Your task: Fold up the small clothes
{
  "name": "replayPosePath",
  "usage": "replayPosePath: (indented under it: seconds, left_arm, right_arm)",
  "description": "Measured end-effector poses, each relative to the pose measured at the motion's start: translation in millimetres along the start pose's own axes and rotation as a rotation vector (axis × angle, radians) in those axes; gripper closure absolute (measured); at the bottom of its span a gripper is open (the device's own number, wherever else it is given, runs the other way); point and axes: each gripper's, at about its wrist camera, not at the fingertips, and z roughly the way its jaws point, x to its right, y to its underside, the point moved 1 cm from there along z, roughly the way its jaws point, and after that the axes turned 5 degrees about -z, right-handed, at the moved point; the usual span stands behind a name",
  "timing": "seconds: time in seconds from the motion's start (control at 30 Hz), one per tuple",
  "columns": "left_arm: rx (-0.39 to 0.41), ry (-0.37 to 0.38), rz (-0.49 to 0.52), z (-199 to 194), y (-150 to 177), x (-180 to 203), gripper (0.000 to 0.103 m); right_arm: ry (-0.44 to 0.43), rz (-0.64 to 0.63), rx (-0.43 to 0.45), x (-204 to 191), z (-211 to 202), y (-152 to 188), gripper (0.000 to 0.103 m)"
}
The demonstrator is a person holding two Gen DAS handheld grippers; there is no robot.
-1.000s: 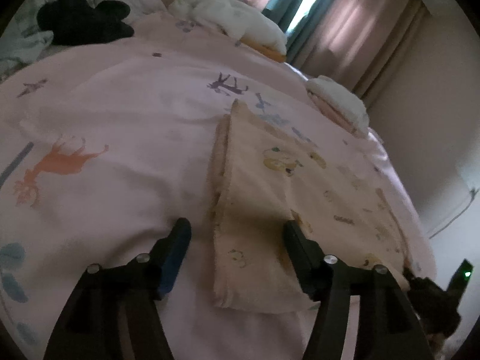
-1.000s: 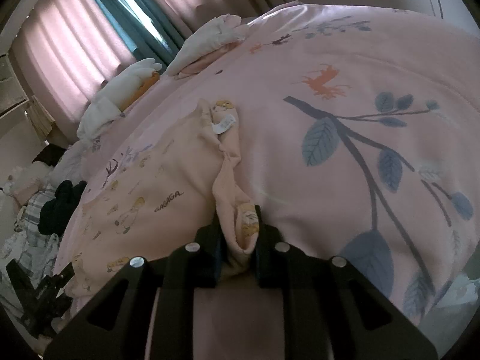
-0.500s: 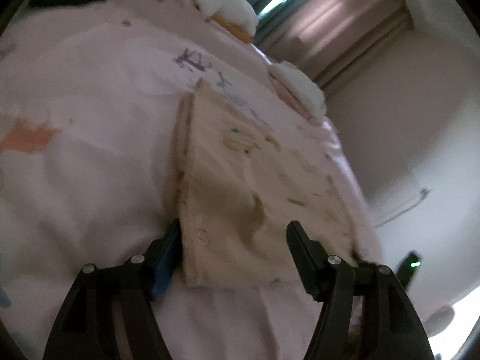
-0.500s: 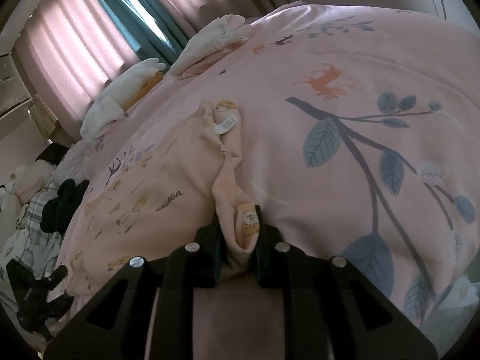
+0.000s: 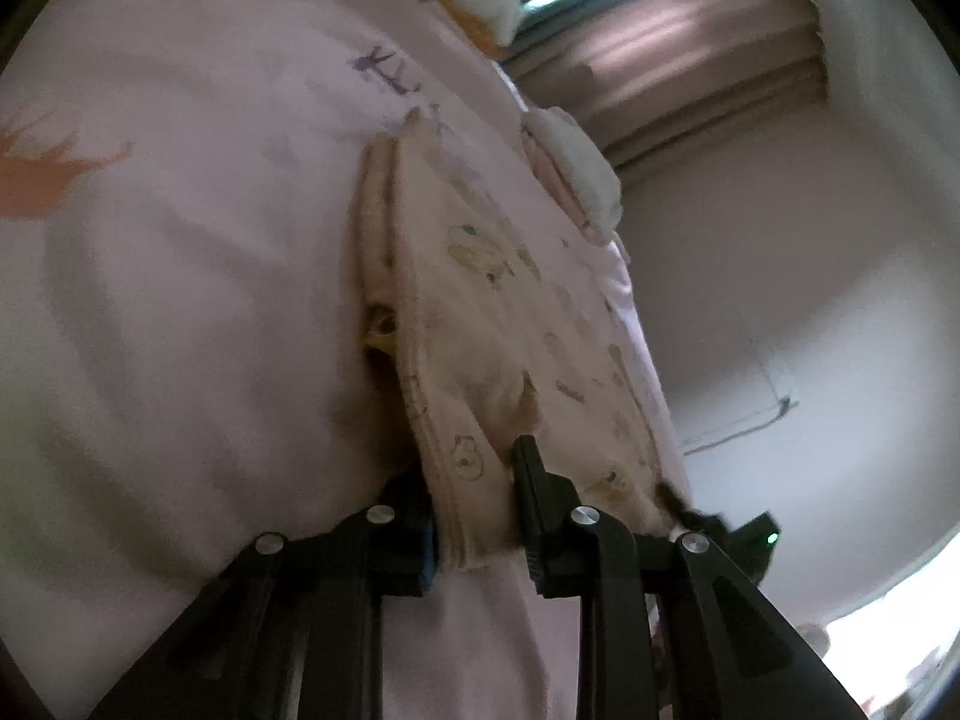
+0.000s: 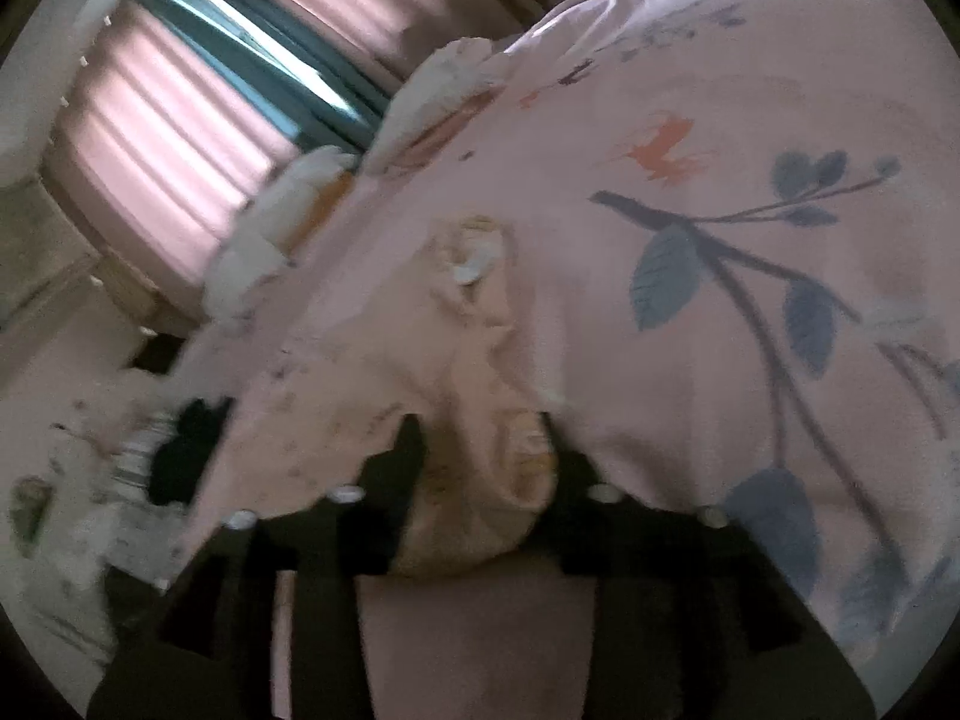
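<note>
A small cream garment point(image 5: 498, 300) with little animal prints lies folded on the pink bed cover point(image 5: 180, 300). My left gripper point(image 5: 474, 498) is at its near edge, and its jaws are closing with the layered hem pinched between the fingers. In the right wrist view the same garment point(image 6: 480, 330) is bunched into a ridge with a white label on top. My right gripper point(image 6: 483, 450) straddles the ridge's near end. Its jaws are opening and the cloth still sits loosely between them. That view is blurred.
Folded white clothes point(image 5: 576, 162) sit at the bed's far edge below pink curtains point(image 5: 690, 30). Dark clothing point(image 6: 186, 450) and striped fabric lie at the left. The bed cover point(image 6: 750, 138) with leaf and deer prints spreads to the right. The other gripper's green light point(image 5: 771, 537) shows beside the garment.
The left gripper tilted, came onto the garment's near edge and narrowed its jaws around it. The right gripper's jaws spread apart from the fold they were pinching.
</note>
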Motion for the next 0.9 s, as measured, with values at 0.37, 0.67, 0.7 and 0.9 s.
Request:
replayPosePath:
  seconds: [0.37, 0.67, 0.7, 0.9]
  left_arm:
    - [0.030, -0.066, 0.044, 6.6, 1.2, 8.7, 0.078]
    - [0.037, -0.065, 0.044, 7.7, -0.4, 5.7, 0.078]
    - [0.038, -0.066, 0.044, 7.5, -0.8, 5.5, 0.078]
    - [0.054, -0.103, 0.038, 8.2, -1.3, 6.2, 0.085]
  right_arm:
    - [-0.171, 0.043, -0.049, -38.3, 18.8, 4.4, 0.024]
    - [-0.234, 0.351, -0.081, -11.9, 59.9, 7.9, 0.093]
    - [-0.224, 0.330, -0.068, -16.6, 59.2, 8.0, 0.092]
    - [0.046, 0.047, -0.028, -53.3, 59.7, 14.2, 0.095]
